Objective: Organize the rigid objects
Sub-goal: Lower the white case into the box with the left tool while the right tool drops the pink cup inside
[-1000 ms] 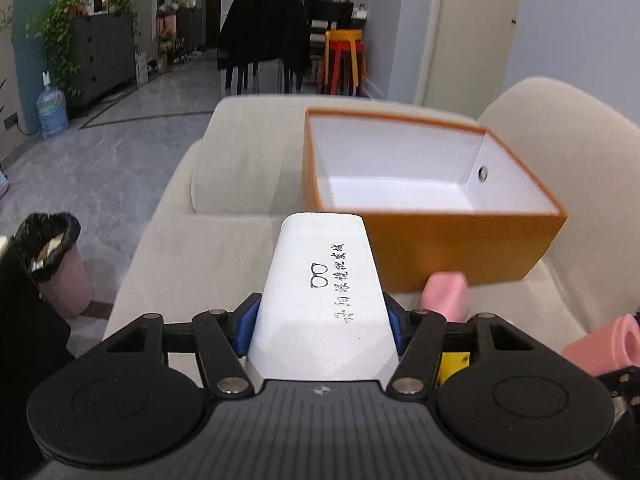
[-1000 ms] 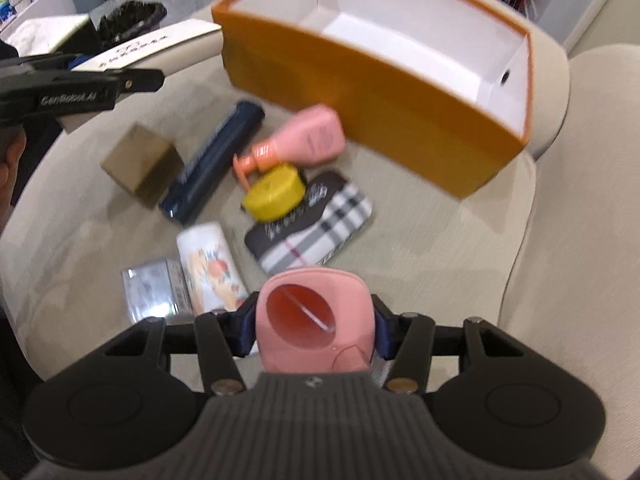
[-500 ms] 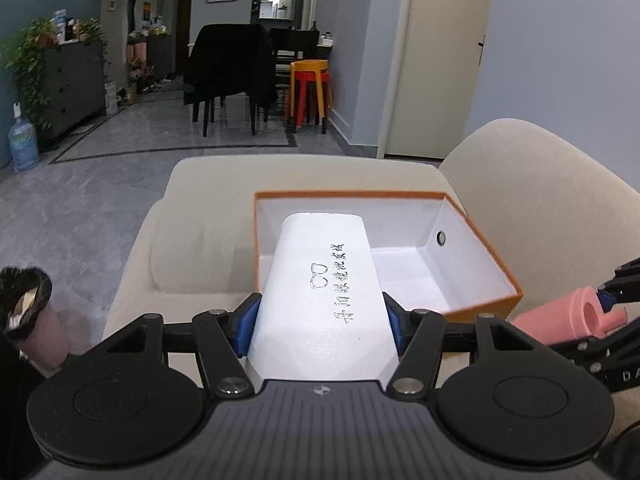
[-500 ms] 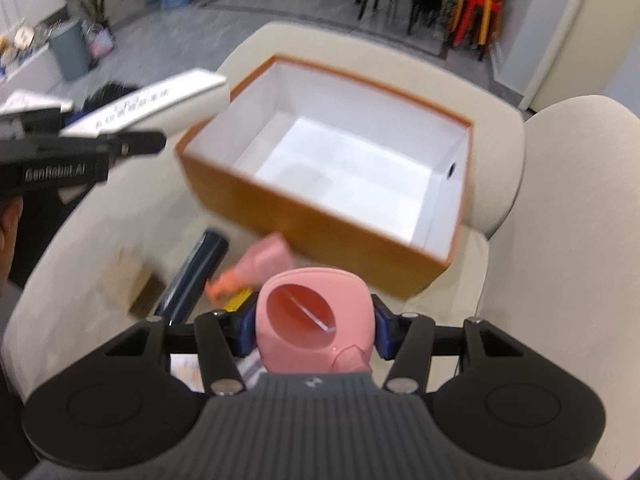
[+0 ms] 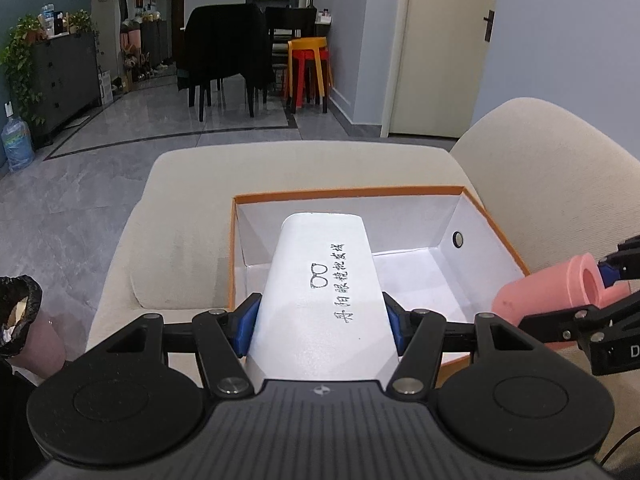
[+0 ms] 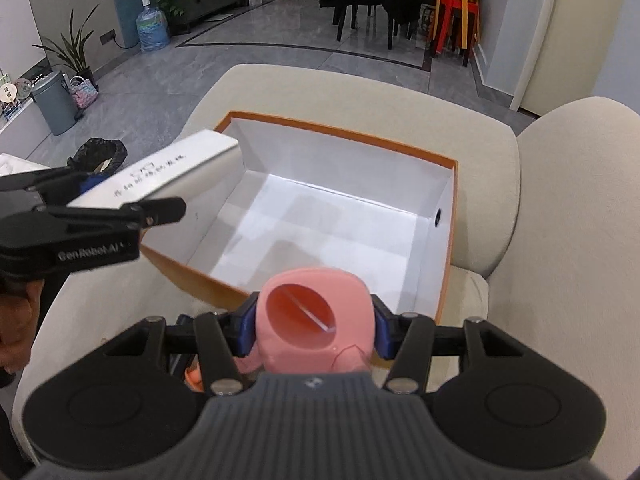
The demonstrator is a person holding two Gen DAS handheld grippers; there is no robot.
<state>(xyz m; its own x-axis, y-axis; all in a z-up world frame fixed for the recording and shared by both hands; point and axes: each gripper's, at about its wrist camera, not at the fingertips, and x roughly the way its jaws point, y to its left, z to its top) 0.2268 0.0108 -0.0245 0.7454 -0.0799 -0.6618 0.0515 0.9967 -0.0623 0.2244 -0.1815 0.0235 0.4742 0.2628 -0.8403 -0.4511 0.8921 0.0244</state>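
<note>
Two loads over orange box [image 6: 256, 292]: left gripper [image 5: 320, 316] pinches white case [image 5: 320, 280], right gripper [image 6: 314, 330] clamps pink cup [image 6: 316, 316]. Simultaneous release risks collision, bounce-out.

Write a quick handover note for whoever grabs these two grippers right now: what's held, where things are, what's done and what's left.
Left tongs: shut on the white glasses case, held over the orange box's left end.
Right tongs: shut on the pink container, at the box's near wall.
Box sits on the beige sofa, nothing inside yet.
Done: both items picked up and brought to the box.
Left: release both into it; other items may remain on the seat, mostly hidden.
</note>
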